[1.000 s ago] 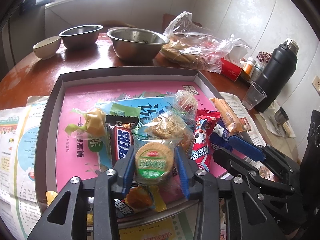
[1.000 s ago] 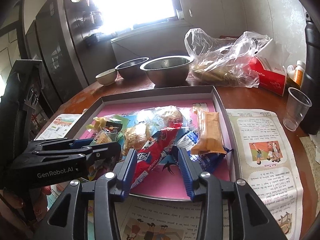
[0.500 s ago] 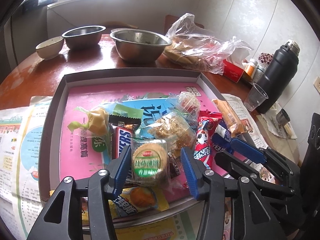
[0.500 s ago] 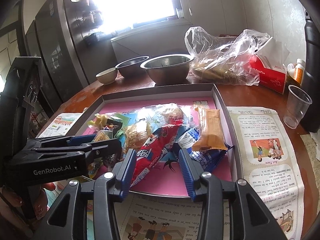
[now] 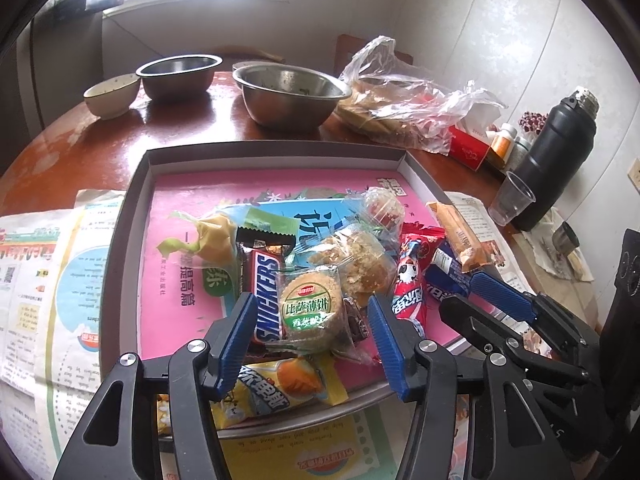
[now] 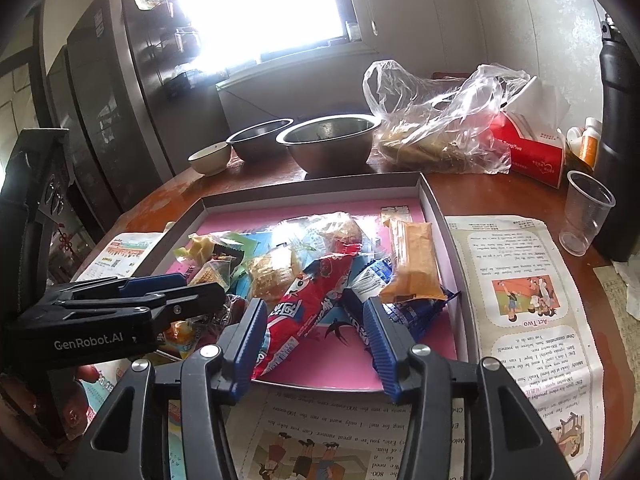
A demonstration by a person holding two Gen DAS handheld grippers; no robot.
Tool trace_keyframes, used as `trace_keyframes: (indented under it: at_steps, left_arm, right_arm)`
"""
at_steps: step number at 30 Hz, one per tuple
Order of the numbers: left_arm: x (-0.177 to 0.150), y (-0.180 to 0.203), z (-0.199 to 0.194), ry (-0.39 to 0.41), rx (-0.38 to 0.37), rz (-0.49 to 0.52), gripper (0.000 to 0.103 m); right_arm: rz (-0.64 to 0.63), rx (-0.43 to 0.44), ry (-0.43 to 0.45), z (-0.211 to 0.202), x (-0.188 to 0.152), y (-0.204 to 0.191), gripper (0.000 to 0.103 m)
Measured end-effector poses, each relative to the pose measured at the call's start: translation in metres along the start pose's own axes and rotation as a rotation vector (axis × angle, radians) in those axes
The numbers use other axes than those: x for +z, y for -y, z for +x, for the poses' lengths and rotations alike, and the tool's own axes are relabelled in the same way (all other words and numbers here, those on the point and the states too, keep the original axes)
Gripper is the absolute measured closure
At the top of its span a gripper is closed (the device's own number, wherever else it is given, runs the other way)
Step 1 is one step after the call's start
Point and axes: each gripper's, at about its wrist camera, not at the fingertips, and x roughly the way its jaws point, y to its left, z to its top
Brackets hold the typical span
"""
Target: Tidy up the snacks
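A grey tray (image 5: 136, 200) with a pink liner holds a pile of snacks. My left gripper (image 5: 312, 320) is open, its blue fingers either side of a round cracker pack with a green label (image 5: 310, 308) that lies on the pile, free of both fingers. Beside the pack lie a Snickers bar (image 5: 266, 292), a crumbly cake pack (image 5: 356, 256) and a yellow pack (image 5: 280, 388). My right gripper (image 6: 316, 324) is open over the tray's near edge, above a red cartoon wrapper (image 6: 308, 304) and a blue wrapper (image 6: 400, 312). An orange bar (image 6: 412, 260) lies further right.
Two steel bowls (image 5: 288, 96) and a small ceramic bowl (image 5: 112, 94) stand behind the tray. A clear plastic bag of food (image 5: 400, 100), a red tissue box (image 6: 528, 152), a plastic cup (image 6: 584, 212) and a black flask (image 5: 556, 160) are at the right. Newspapers (image 6: 520, 300) flank the tray.
My left gripper has opened and let go of the cracker pack, which now lies on the pile, and has drawn back a little. The right gripper has barely moved.
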Motion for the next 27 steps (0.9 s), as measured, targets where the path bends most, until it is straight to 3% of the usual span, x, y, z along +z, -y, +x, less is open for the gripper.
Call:
trace_keyframes:
  at_steps: [8, 27]
  left_arm:
    - [-0.001, -0.003, -0.016, 0.027, 0.009, 0.0, 0.04]
    - [-0.015, 0.011, -0.063, 0.091, 0.056, 0.045, 0.034]
  right_arm:
    - [0.009, -0.006, 0.017, -0.009, 0.002, -0.001, 0.052]
    - [0.033, -0.04, 0.11, -0.056, 0.003, -0.001, 0.038]
